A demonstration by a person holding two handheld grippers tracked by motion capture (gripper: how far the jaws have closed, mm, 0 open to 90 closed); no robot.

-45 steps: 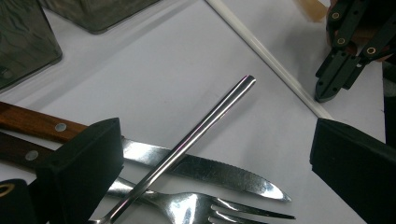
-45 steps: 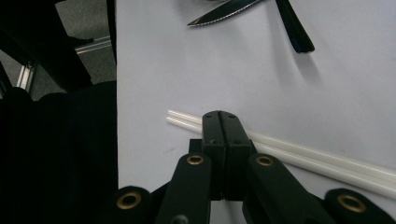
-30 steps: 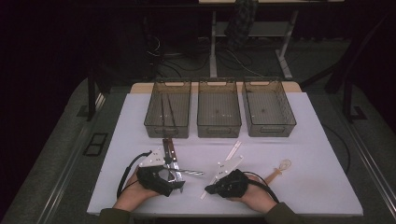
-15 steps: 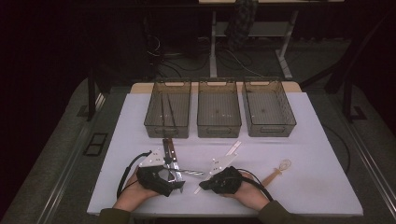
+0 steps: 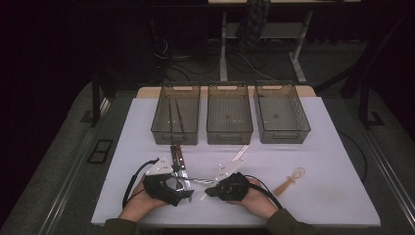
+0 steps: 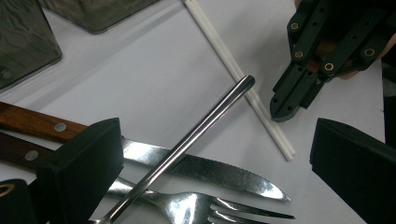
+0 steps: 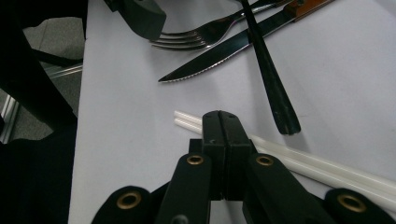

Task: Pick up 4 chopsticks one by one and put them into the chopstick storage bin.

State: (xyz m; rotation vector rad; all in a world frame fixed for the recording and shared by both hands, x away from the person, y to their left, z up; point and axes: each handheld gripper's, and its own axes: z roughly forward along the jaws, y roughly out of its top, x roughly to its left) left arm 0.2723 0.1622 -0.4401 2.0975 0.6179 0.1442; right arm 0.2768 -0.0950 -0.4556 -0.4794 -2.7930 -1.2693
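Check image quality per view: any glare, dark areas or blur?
High view: surroundings nearly black, white table evenly lit, small cutlery soft. Left gripper view: sharp, bright glare on the serrated steel knife blade and steel fork. Right gripper view: shut right claw blurred up close, white plastic chopsticks bright.

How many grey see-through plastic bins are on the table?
3, in a row across the far half of the white table: the left grey see-through plastic bin holding thin dark sticks, the middle bin and the right bin. None looks hidden.

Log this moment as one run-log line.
left gripper: jaws open over knife, fork | right gripper: jaws shut at white chopsticks | bins: behind
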